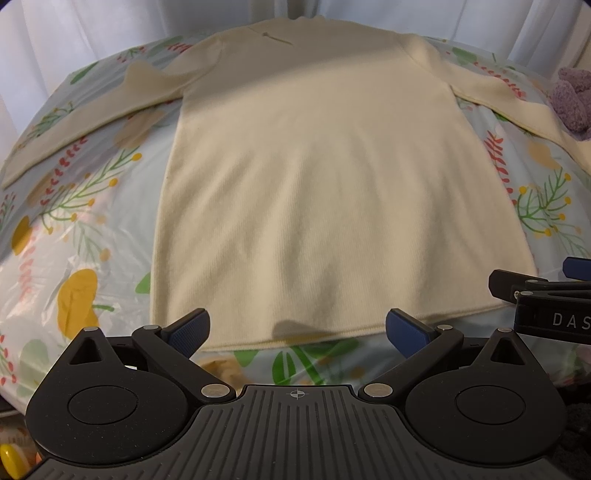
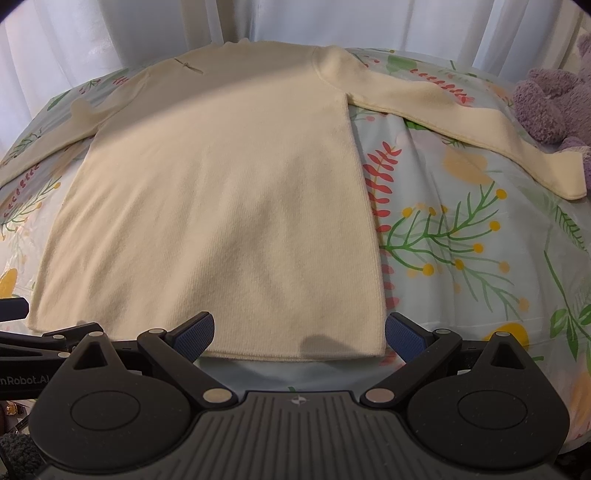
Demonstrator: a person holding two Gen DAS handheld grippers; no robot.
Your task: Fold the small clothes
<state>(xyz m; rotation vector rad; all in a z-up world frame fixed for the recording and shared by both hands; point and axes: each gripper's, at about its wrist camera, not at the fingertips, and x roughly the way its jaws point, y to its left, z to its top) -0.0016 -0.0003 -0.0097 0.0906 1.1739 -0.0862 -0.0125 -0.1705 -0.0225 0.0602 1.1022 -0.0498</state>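
A cream long-sleeved knit top (image 1: pixel 303 177) lies flat on the floral sheet, collar far, hem near, both sleeves spread out sideways. It also shows in the right wrist view (image 2: pixel 221 206). My left gripper (image 1: pixel 297 330) is open and empty, just above the near hem towards its left part. My right gripper (image 2: pixel 299 332) is open and empty, just above the hem at the top's right corner. The right gripper also shows at the right edge of the left wrist view (image 1: pixel 546 295). The left gripper shows at the left edge of the right wrist view (image 2: pixel 33 339).
The floral sheet (image 2: pixel 461 240) covers a bed-like surface. A purple plush toy (image 2: pixel 554 103) sits at the far right, beside the right sleeve's cuff (image 2: pixel 569 177). White curtains (image 2: pixel 110 33) hang behind the far edge.
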